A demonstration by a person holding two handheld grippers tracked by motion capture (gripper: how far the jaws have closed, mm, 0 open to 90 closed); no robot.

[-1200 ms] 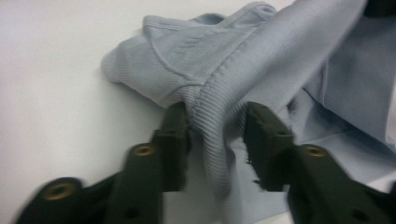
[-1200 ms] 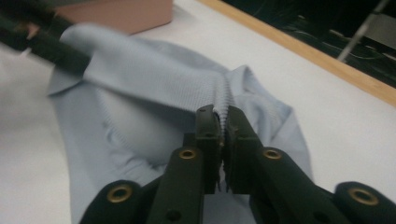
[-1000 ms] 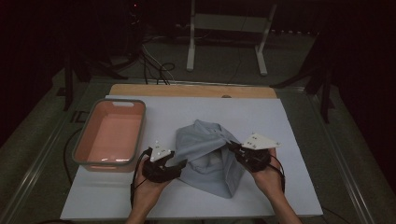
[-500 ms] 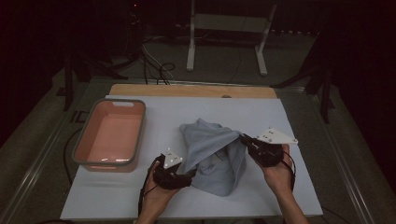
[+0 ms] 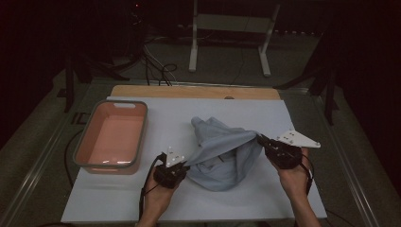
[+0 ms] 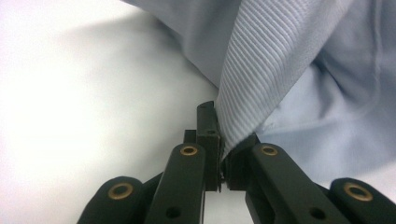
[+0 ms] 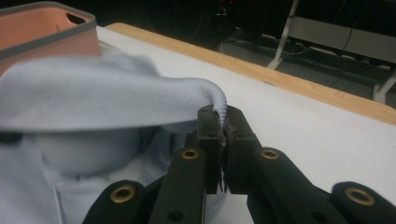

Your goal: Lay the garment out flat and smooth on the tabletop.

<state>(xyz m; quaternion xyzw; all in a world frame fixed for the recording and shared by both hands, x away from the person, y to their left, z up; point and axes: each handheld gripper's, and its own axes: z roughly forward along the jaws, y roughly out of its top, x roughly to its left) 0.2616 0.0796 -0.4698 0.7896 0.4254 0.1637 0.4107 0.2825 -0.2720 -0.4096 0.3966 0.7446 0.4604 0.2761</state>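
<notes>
A light blue garment (image 5: 222, 151) lies crumpled in the middle of the white table top (image 5: 156, 106). Its ribbed hem stretches as a band between the two grippers. My left gripper (image 5: 182, 168) sits at the garment's near left edge; its jaws have just been closing and now pinch the ribbed hem (image 6: 252, 88). My right gripper (image 5: 261, 140), at the garment's right side, is shut on the other end of the ribbed hem (image 7: 219, 105) and holds it raised off the table.
A salmon-pink tub with a grey rim (image 5: 111, 163) stands at the table's left; the same tub (image 7: 46, 32) appears in the right gripper view. A wooden strip (image 5: 194, 91) runs along the far edge. Beyond it are a white stand (image 5: 229, 28) and floor cables.
The left gripper has closed on the garment's hem at its near left edge. The right gripper has drawn its end of the hem rightward and slightly up, stretching the band taut.
</notes>
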